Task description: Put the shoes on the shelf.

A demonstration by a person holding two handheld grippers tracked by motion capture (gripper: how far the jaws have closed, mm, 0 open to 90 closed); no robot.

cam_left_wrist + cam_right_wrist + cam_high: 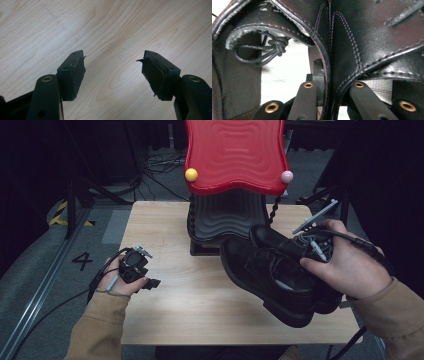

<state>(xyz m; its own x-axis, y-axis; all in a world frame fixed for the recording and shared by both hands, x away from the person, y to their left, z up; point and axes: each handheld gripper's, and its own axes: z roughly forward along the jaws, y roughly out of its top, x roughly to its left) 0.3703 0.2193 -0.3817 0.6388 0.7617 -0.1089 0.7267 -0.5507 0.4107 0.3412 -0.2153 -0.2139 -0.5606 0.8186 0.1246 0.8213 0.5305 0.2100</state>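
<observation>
Two black leather lace-up shoes point(267, 272) hang side by side above the right half of the wooden table point(200, 310), toes pointing toward the near edge. My right gripper point(306, 251) is shut on them from the right. In the right gripper view its jaws point(329, 83) pinch the adjoining inner walls of both shoes point(352, 37), and a knotted lace point(275, 46) shows inside the left one. My left gripper point(149, 281) rests low over the table's left side, open. In the left gripper view its pads point(75, 72) stand wide apart over bare wood.
A shoe rack stands at the table's far middle, with a wavy red top shelf point(235, 155) and a black shelf point(227, 217) below it. A yellow ball point(191, 174) and a pink ball point(286, 176) cap its corners. Cables lie on the floor behind.
</observation>
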